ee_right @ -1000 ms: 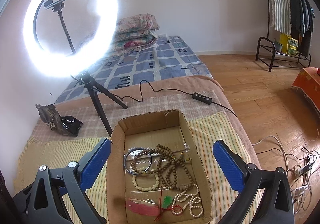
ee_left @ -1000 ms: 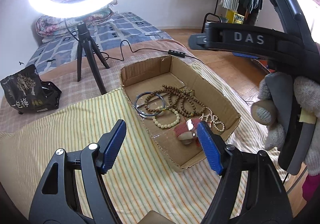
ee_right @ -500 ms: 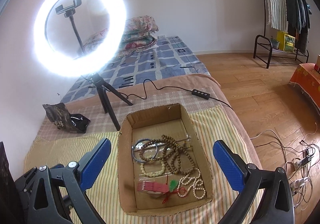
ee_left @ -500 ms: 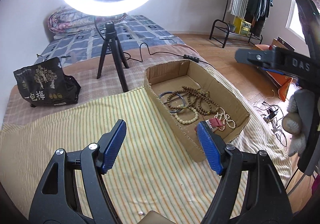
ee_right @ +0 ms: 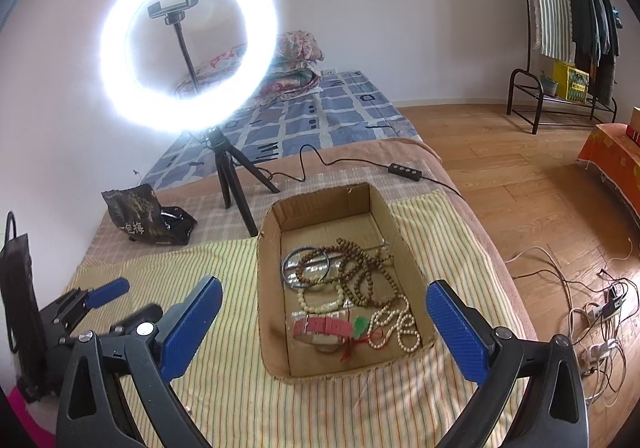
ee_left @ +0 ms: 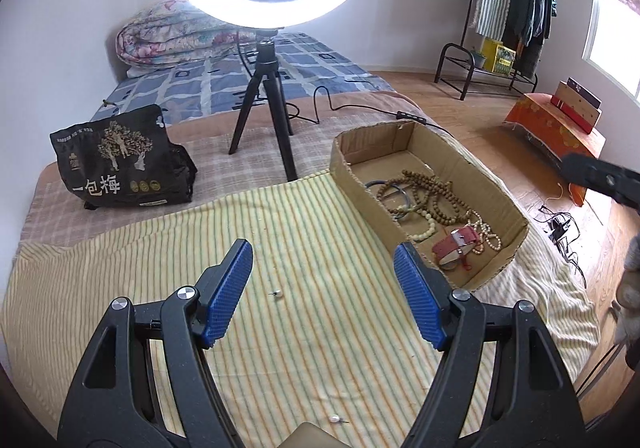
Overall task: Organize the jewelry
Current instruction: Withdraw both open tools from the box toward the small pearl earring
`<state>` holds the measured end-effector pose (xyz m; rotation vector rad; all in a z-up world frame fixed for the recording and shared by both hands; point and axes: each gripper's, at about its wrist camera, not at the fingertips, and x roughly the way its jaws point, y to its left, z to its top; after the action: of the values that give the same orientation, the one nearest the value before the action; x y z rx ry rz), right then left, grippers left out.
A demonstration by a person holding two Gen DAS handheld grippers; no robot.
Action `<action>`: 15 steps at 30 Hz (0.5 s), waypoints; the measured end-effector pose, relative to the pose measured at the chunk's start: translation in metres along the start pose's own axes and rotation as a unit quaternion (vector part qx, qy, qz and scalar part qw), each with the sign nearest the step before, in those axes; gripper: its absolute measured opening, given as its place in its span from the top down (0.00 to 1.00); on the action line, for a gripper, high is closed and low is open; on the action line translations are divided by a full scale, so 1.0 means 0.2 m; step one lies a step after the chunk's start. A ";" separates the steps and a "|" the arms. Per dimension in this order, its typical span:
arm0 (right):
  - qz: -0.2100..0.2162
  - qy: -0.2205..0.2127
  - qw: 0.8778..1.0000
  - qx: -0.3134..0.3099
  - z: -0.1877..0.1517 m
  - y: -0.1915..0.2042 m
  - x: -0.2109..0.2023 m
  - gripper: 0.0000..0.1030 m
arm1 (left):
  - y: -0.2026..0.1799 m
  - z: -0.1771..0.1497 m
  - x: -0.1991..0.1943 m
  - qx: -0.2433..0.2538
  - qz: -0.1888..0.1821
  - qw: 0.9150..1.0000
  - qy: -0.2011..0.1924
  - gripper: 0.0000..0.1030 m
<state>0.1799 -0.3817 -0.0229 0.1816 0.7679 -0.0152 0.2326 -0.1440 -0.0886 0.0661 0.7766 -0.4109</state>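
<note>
One cardboard box [ee_right: 404,248] sits on the striped cloth [ee_left: 160,260], holding a wooden bead strand [ee_right: 360,272], one blue bangle [ee_right: 285,268], two pale bead strings and one red watch [ee_right: 324,329]. Two loose pearl studs [ee_left: 277,293] lie on the cloth at the box's eight o'clock. Left gripper [ee_left: 323,284] and right gripper [ee_right: 324,322] both gape wide, empty. One ring light [ee_right: 188,44] stands at eleven o'clock.

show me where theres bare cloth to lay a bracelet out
Bare striped cloth lies between the black snack bag and the cardboard box, apart from two tiny pearl studs. The box floor is crowded near its front, bare at its far end.
</note>
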 end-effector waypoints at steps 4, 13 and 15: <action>0.018 0.008 1.000 0.007 -0.08 0.04 -0.01 0.00 | 0.07 0.00 0.02 0.002 -0.003 1.000 -0.001 0.27; 0.054 0.013 0.998 -0.033 -0.27 0.26 -0.02 0.04 | 0.28 -0.02 0.10 -0.022 -0.012 1.000 0.018 0.40; 0.061 0.020 0.997 -0.043 -0.31 0.31 -0.01 0.09 | 0.32 -0.03 0.13 -0.035 -0.018 0.999 0.032 0.49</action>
<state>0.1407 -0.3098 -0.0563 0.1472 0.7942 0.1382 0.2707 -0.0920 -0.1174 0.0005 0.8560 -0.4173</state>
